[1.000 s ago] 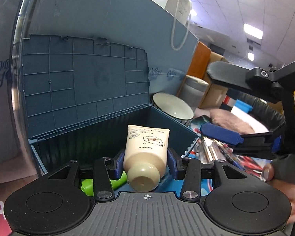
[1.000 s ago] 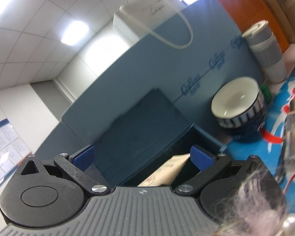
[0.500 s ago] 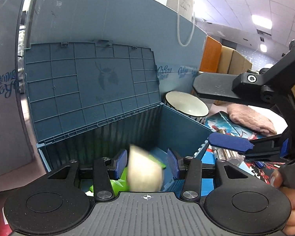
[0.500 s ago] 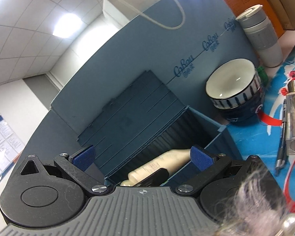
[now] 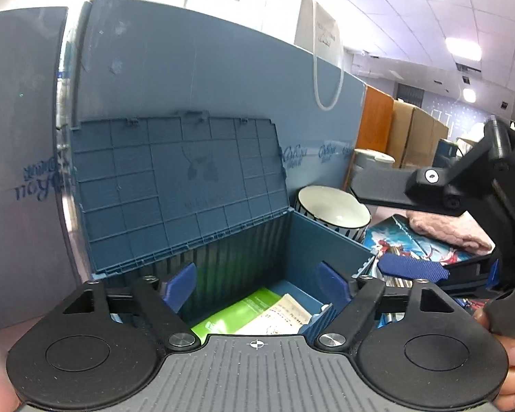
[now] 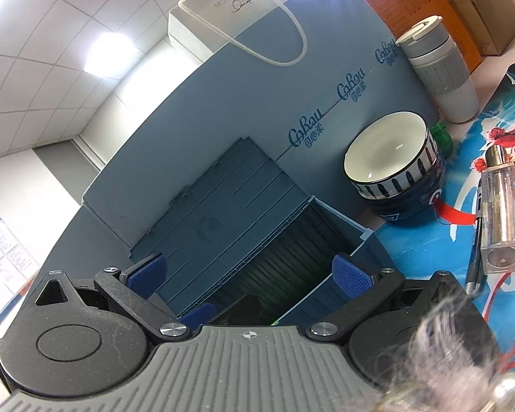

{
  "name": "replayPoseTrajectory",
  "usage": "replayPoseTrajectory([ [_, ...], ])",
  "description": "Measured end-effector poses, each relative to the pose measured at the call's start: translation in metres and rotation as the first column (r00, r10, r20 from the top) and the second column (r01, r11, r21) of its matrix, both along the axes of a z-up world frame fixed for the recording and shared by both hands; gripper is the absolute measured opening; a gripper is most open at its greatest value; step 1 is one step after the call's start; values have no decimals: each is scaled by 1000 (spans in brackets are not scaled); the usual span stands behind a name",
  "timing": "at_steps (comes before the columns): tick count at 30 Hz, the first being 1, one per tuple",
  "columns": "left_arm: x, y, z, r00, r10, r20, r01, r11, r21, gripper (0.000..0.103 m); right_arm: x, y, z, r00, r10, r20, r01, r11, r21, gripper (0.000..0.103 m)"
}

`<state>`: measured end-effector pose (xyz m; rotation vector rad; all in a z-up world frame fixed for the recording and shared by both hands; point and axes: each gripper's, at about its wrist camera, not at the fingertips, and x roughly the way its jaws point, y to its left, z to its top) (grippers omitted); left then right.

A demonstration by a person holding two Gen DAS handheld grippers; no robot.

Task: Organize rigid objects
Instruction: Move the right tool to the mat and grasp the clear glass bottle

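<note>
Left wrist view, left gripper [image 5: 257, 285] jaws just opened wide above blue storage box [image 5: 329, 240], cream tube [image 5: 278, 317] lying inside, right gripper [image 6: 249, 273] fingers spread, empty.

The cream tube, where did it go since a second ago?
The left gripper has just been opening and let it go. The cream tube dropped into the blue box and now lies beside the green packet. Nothing is between the jaws. The bowl and the open right gripper stayed put.
</note>
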<state>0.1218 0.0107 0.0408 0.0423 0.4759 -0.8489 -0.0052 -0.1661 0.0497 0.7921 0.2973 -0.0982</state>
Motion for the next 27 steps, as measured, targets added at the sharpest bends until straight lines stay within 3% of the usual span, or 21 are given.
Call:
replayPoseTrajectory([
  [2, 1, 6, 4, 1000, 7, -18, -7, 1000, -15, 89, -3, -1, 2, 1000, -5, 2, 5, 1000, 3, 103],
  [6, -1, 19, 16, 998, 49, -39, -51, 998, -46, 90, -14, -5, 10, 999, -26, 20, 26, 1000, -2, 103],
  [12, -27, 36, 44, 991, 133, 22, -128, 981, -144, 98, -38, -13, 28, 997, -52, 59, 53, 999, -3, 103],
  [17, -55, 34, 57, 994, 102, 40, -95, 984, -154, 101, -60, -17, 39, 994, -60, 92, 60, 998, -4, 103],
  [27, -79, 5, 49, 996, 50, -72, -59, 989, -137, 101, -93, -27, 46, 992, -98, 76, 103, 992, -73, 103],
])
